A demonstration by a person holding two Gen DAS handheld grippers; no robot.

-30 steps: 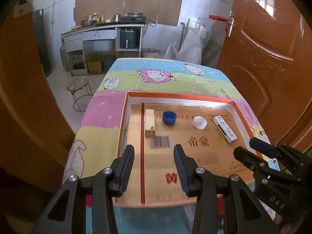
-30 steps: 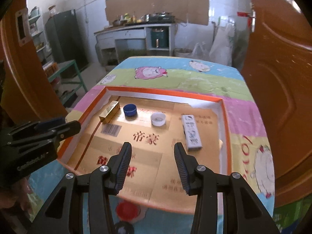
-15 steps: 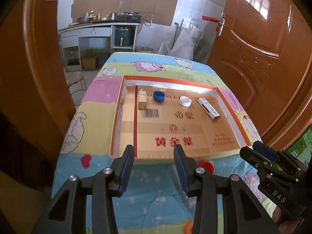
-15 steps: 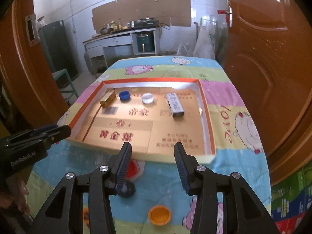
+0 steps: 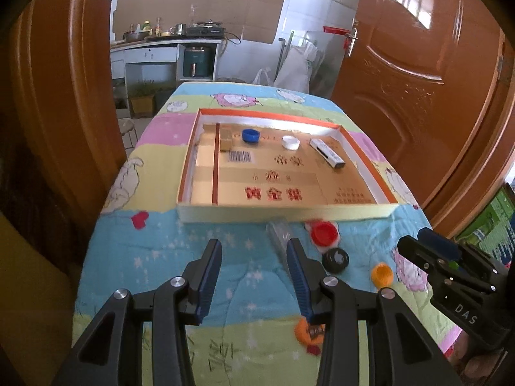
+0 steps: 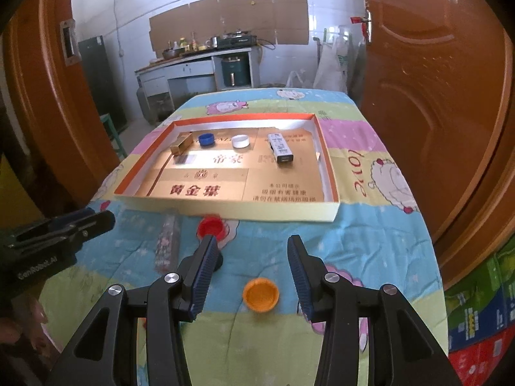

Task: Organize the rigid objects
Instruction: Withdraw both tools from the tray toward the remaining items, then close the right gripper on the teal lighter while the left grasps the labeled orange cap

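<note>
**Orange, red and black caps wait outside the gold tray**

Gold-printed cardboard lines the shallow orange-rimmed tray (image 5: 367,172) that lies ahead of both handheld grippers on a table spread with a pastel cartoon-print cloth (image 6: 370,241). Inside it, along the far side, sit a small gold rectangular box (image 5: 226,137), a blue plastic bottle cap (image 5: 250,135), a white plastic bottle cap (image 5: 290,142) and a white-and-black oblong box (image 5: 327,153), each apart from the next. The left gripper (image 5: 254,276) hovers above the cloth short of the tray's near wall, its blue-ribbed jaws parted with nothing between them. A clear plastic oblong case (image 5: 279,231) lies just ahead of its right finger, and beyond that, to the right, a red bottle cap (image 5: 324,233) rests just beside the tray wall with a black bottle cap (image 5: 335,259) near it. The right gripper (image 6: 249,273) is likewise spread and empty; an orange bottle cap (image 6: 260,294) lies on the cloth below the gap between its fingers, untouched. A second orange object (image 5: 309,331) shows partly behind the left gripper's right finger, too hidden to identify. Each tool appears at the edge of the other's camera view, and a person's fingers (image 6: 19,328) show dimly at the right-wrist view's lower left.
</note>
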